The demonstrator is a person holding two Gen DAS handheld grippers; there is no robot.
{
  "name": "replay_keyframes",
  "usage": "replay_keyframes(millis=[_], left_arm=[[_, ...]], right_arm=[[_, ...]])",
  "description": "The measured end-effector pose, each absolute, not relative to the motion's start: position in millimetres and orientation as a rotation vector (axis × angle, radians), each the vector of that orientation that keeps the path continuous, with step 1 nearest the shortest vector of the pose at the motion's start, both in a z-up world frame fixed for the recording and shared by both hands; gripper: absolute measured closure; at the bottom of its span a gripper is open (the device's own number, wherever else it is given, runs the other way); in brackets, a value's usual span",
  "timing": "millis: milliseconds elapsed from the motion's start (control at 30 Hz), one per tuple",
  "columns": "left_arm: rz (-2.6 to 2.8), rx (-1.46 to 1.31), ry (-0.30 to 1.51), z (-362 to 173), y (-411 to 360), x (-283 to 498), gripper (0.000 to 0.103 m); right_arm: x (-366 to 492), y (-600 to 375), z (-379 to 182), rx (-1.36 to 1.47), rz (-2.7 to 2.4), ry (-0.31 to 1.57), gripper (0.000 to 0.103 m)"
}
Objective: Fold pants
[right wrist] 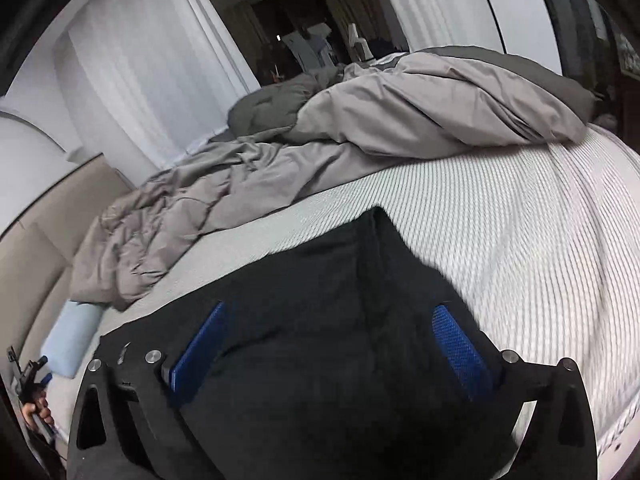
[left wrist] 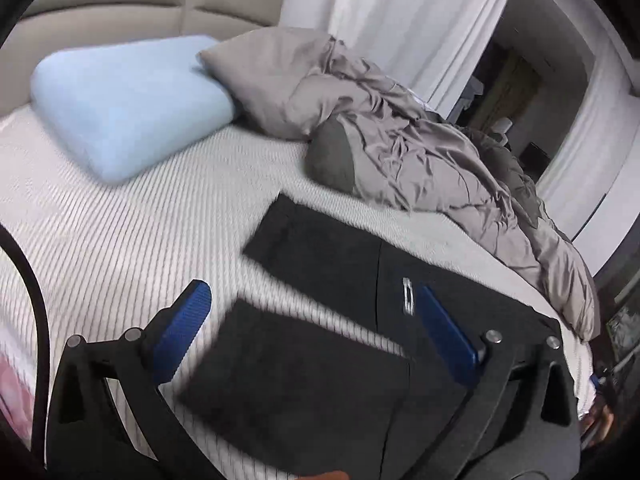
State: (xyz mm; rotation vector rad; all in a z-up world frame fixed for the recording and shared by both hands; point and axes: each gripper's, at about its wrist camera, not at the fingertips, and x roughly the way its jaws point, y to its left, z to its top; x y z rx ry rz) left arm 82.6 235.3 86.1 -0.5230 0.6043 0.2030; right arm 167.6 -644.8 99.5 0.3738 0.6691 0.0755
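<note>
black pants (left wrist: 320, 264), unreadable silver logo (left wrist: 407, 296)

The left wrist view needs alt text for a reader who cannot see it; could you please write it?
Black pants lie spread on a white ribbed mattress, with the open left gripper and its blue pads above them, holding nothing. Beyond lie a light blue pillow and a crumpled grey duvet.

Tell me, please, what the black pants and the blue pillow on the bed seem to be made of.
The black pants look like soft matte knit, maybe fleece or cotton: dull, slightly fuzzy surface, no shine, limp flat folds. The light blue rectangular pillow looks like moulded foam under a smooth cover: rounded firm edges, no wrinkles. Blur leaves both uncertain.
</note>
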Motion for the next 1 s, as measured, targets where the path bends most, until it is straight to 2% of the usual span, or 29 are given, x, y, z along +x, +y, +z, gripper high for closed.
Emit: replay_keyframes(millis=[200,233,267,367,667,700,733,767,867,967,1000], left_arm=[[0.203,-0.642,0.679,35.4,221.8,28.7,0.003],[0.208,-0.657,0.695,23.7,219.6,24.5,0.009],[0.212,-0.661,0.717,15.9,217.2,23.5,0.021],[0.191,-0.699,0.795,-10.6,214.7,21.9,0.032],[0.228,-0.746,0.789,-45.0,220.3,57.5,0.034],[0.241,-0.752,0.785,-45.5,221.2,62.4,0.041],[0.267,-0.742,0.781,-44.3,221.4,66.4,0.073],[0.3,-0.722,0.785,-42.2,222.1,66.7,0.097],[0.288,-0.753,0.696,-31.1,230.0,49.6,0.097],[0.301,-0.746,0.695,-29.0,235.1,39.7,0.097],[0.302,-0.747,0.707,-30.5,236.0,40.6,0.097]], right_arm=[[97.3,-640.1,81.5,0.346,-0.006,0.676,0.0],[91.2,-640.4,77.1,0.359,0.003,0.685,0.0],[87.2,-640.5,72.4,0.372,0.013,0.692,0.0],[71.5,-643.7,58.4,0.425,0.002,0.716,0.0],[65.6,-654.6,39.6,0.484,0.01,0.75,0.0],[66.8,-655.9,39.8,0.488,0.007,0.746,0.0],[66.7,-657.1,40.2,0.493,0.008,0.74,0.0],[64.8,-659.6,40.8,0.5,0.004,0.733,0.0],[59.4,-668.5,39.8,0.514,-0.009,0.73,0.0],[53.9,-680.7,29.2,0.536,-0.037,0.74,0.002],[54.0,-685.1,25.0,0.561,-0.047,0.744,0.007]])
